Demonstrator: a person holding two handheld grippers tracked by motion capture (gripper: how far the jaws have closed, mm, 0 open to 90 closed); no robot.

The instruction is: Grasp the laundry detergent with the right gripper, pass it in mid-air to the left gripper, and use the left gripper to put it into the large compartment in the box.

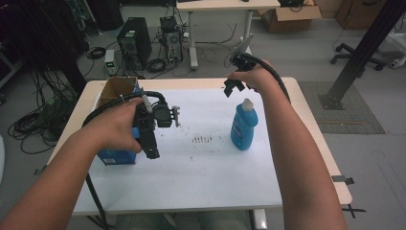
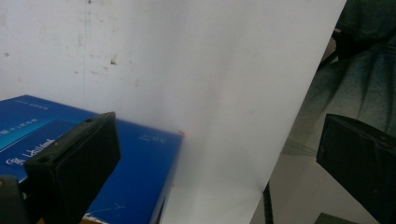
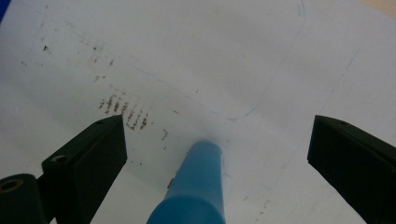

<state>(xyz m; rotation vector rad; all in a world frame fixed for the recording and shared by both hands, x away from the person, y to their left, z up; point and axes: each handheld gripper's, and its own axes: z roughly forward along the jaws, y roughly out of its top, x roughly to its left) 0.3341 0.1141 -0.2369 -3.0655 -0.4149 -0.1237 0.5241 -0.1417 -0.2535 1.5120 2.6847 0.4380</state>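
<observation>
A blue plastic bottle with a white cap (image 1: 243,125) stands upright on the white-topped table (image 1: 210,177), right of a patch of small brown marks (image 1: 201,139) on the table's surface. The right tongs (image 1: 233,88) hang in the air just behind and above the bottle's cap, held by the person's right hand (image 1: 256,76), and point down toward it. In the right gripper view the right tongs (image 3: 217,154) stand wide apart, with the bottle (image 3: 196,186) rising between the two black jaws but touching neither; the brown marks (image 3: 123,109) lie on the table beyond it, toward the upper left of that view.

Well to the left of the bottle, a blue cardboard box with an open brown top (image 1: 116,120) sits near the table's left edge. The person's left hand (image 1: 117,125) holds the left tongs (image 1: 152,152) just beside the box, on the side that faces the bottle, above the table. In the left gripper view the left tongs (image 2: 217,158) are also wide apart: one jaw shows in front of the blue printed face of the box (image 2: 140,172), the other out past the table's edge, with bare white table (image 2: 210,70) between them and nothing gripped.
</observation>
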